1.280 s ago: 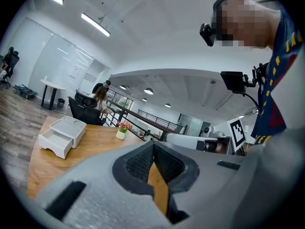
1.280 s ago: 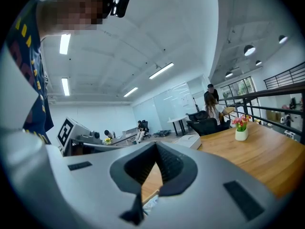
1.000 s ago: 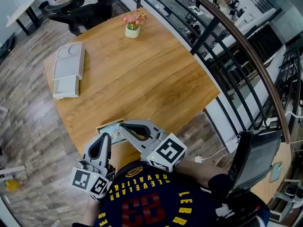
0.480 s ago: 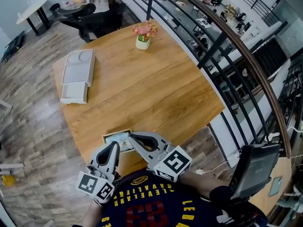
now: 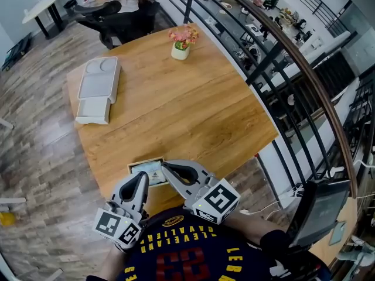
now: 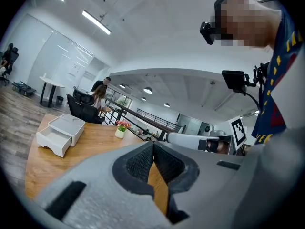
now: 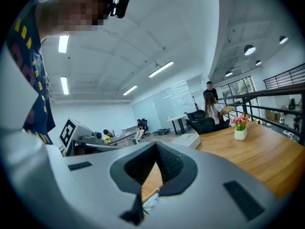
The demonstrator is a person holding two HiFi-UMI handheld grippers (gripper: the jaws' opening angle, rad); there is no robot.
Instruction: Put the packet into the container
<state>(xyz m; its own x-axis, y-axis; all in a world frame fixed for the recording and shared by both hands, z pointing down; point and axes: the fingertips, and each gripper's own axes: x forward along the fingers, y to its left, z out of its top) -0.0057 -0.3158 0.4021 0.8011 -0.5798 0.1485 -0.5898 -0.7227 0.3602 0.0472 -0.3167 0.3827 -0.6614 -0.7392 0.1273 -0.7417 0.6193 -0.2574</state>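
The packet, a flat pale sachet, lies at the near edge of the wooden table; part of it shows below my right jaws. My left gripper hovers just left of it, jaws shut and empty. My right gripper sits at the packet's right edge, jaws closed tip to tip with nothing between them. The container, a white lidded box, stands at the far left of the table, well away from both grippers.
A small white pot of pink flowers stands at the table's far edge. A dark railing runs along the right side. A person sits in a black chair beyond the table. A laptop stands at lower right.
The head view has shifted a little, so the table sits further right in the picture. Both grippers and the packet keep their places.
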